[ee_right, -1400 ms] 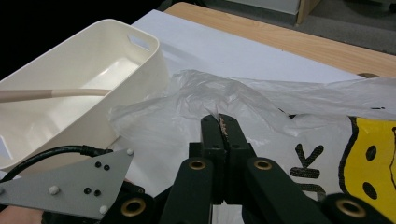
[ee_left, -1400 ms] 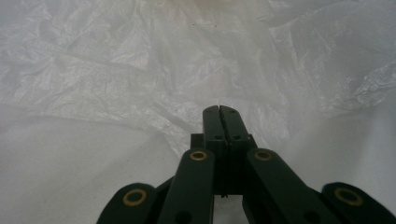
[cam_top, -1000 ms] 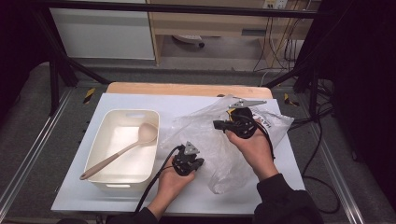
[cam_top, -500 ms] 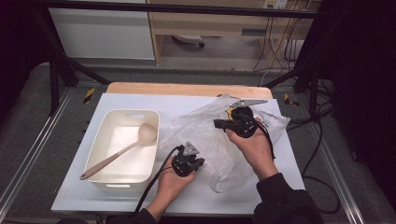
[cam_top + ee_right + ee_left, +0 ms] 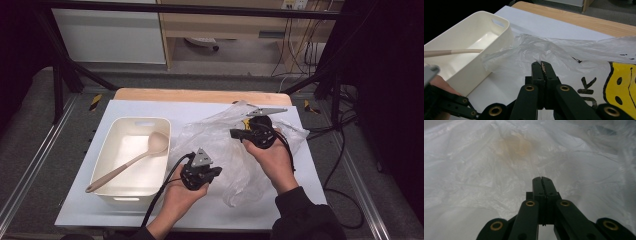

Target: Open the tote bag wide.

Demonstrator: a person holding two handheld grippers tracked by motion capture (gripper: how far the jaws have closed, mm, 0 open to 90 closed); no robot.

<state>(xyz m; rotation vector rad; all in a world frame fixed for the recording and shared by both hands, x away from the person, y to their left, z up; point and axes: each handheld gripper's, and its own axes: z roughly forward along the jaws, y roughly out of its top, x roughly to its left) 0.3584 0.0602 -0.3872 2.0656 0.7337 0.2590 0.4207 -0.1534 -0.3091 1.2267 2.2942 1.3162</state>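
Now, bag: a clear plastic bag [image 5: 235,150] with a yellow smiley print lies crumpled on the white table [image 5: 80,210], just right of the white plastic bin [image 5: 131,187], with both tongs working at it.
Left tongs: the left tongs [image 5: 541,181] are clenched, jaws flat together amid the film; whether any plastic is pinched between the tips I cannot tell, since the pale sheet lies all around them.
Right tongs: the right tongs [image 5: 541,65] are clenched too, at the bag's rim, and a fold of film seems to rise right at their tips.
Risk one: thin film can slip out of closed tips if the hands pull apart sharply, and the bag would slump back onto the table.
Risk two: a hard tug from both sides could stretch or tear the plastic where it is nipped.
Risk three: the bag edge lies touching the bin wall, so dragging it leftward may snag it there or nudge the spoon [image 5: 127,162] lying inside.
Bag axis: its long axis runs from the near edge, by the left hand [image 5: 175,200], up and rightward to the far right corner.
Mouth: too crumpled to say which end is open.
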